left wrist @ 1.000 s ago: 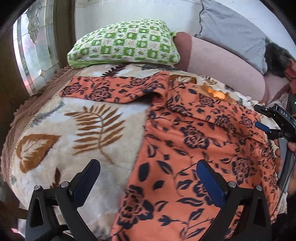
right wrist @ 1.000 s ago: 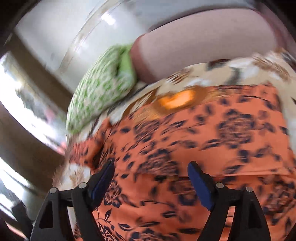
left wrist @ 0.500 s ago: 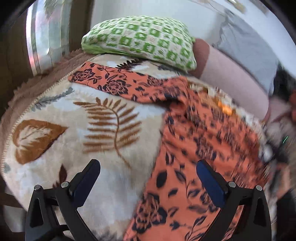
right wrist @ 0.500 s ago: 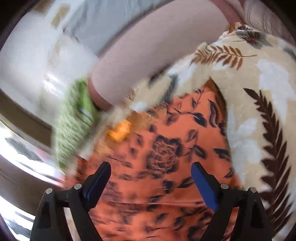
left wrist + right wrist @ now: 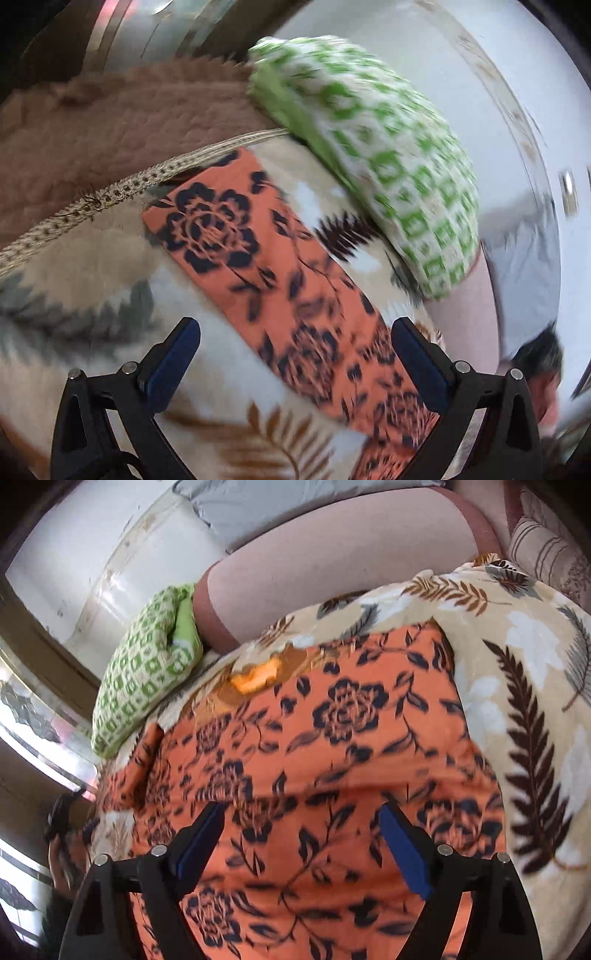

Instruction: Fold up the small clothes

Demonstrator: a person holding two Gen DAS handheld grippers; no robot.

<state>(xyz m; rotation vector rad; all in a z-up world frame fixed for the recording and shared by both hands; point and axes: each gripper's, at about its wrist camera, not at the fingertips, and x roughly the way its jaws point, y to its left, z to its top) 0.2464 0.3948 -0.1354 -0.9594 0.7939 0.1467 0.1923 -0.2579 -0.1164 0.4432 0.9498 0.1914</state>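
An orange garment with a dark flower print (image 5: 347,716) lies spread flat on a leaf-patterned blanket (image 5: 528,653), its gold-trimmed neck (image 5: 255,679) toward the pillows. One sleeve (image 5: 236,243) stretches out toward the blanket's braided edge. My left gripper (image 5: 295,350) hovers open over that sleeve, nothing between its blue pads, and shows small at the far left (image 5: 59,819) in the right wrist view, in a hand. My right gripper (image 5: 301,823) stands open above the garment's body, pads clear of the cloth.
A green checked pillow (image 5: 388,155) rests just beyond the sleeve. Behind it are a pink bolster (image 5: 332,576), a grey pillow (image 5: 280,506) and a striped cushion (image 5: 543,550). Brown fringed cloth (image 5: 110,122) borders the blanket; a window (image 5: 29,709) lies beyond.
My left gripper swung left from the garment's body to the sleeve by the pillow and rolled. The right gripper's view shifted back over the body. Both stayed open.
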